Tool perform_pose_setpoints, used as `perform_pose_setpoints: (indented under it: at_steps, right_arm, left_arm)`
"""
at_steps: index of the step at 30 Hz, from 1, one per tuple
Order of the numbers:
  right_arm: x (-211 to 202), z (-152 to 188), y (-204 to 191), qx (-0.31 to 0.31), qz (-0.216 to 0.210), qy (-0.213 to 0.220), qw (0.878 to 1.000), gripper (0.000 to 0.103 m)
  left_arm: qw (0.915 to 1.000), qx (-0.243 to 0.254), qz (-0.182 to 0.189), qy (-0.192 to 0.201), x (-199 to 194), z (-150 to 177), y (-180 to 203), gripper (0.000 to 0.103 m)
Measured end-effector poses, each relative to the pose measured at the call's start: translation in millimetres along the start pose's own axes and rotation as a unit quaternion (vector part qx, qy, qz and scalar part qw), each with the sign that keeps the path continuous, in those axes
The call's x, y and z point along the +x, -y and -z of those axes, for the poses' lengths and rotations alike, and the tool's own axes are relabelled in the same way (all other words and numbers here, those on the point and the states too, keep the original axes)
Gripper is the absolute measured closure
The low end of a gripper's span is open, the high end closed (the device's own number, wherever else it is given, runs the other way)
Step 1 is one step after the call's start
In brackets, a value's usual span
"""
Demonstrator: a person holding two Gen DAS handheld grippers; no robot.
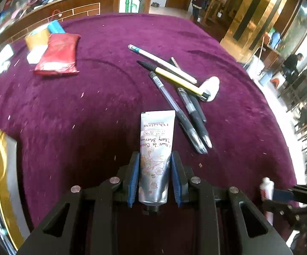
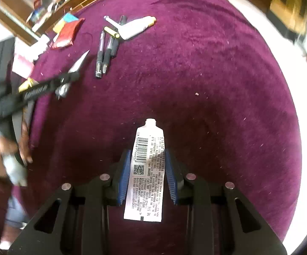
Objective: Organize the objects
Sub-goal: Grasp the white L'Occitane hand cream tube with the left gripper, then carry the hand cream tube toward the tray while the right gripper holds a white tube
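Observation:
My left gripper [image 1: 155,159] is shut on a silver hand cream tube [image 1: 156,146], cap end toward the camera, held above the purple tablecloth [image 1: 102,106]. My right gripper [image 2: 147,156] is shut on a white tube [image 2: 146,170] with a barcode and an uncapped nozzle pointing away. The right gripper with the white tube also shows at the lower right of the left wrist view [image 1: 268,189]. The left gripper with the silver tube shows blurred at the left of the right wrist view [image 2: 75,68]. A pile of pens [image 1: 174,91] lies ahead of the left gripper.
A white bottle [image 1: 210,87] lies by the pens. A red pouch [image 1: 58,53], tape roll [image 1: 36,36] and blue item [image 1: 55,26] sit at the far left. A gold-edged box [image 1: 0,180] is at the near left. The table edge curves at right.

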State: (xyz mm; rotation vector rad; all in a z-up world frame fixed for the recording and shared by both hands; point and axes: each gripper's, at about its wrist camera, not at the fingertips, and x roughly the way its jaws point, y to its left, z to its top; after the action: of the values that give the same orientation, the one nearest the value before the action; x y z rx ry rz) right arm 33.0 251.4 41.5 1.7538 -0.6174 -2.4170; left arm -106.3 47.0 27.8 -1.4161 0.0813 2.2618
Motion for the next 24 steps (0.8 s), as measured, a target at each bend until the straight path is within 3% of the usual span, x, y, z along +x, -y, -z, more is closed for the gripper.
perform_pose_setpoints:
  at_steps: [5, 10, 18, 24]
  right_arm:
    - [-7.4, 1.9, -5.2, 0.014, -0.042, -0.002, 0.999, 0.074]
    - [-11.1, 3.7, -40.4, -0.015, -0.063, -0.002, 0.998, 0.074]
    - [-5.0, 9.3, -102.3, -0.058, -0.088, -0.009, 0.994, 0.074]
    - [-0.1, 13.2, -147.8, -0.086, -0.099, -0.014, 0.991, 0.074]
  left_arm:
    - [0.9992, -0.027, 0.021, 0.021, -37.0, 20.2, -2.9, 0.08]
    - [0.9973, -0.057, 0.024, 0.038, -72.4, 35.2, -17.9, 0.079]
    - [0.9952, -0.084, -0.001, 0.05, -121.8, 70.1, -44.8, 0.079]
    - [0.9895, -0.128, -0.016, 0.065, -166.0, 105.7, -89.5, 0.079]
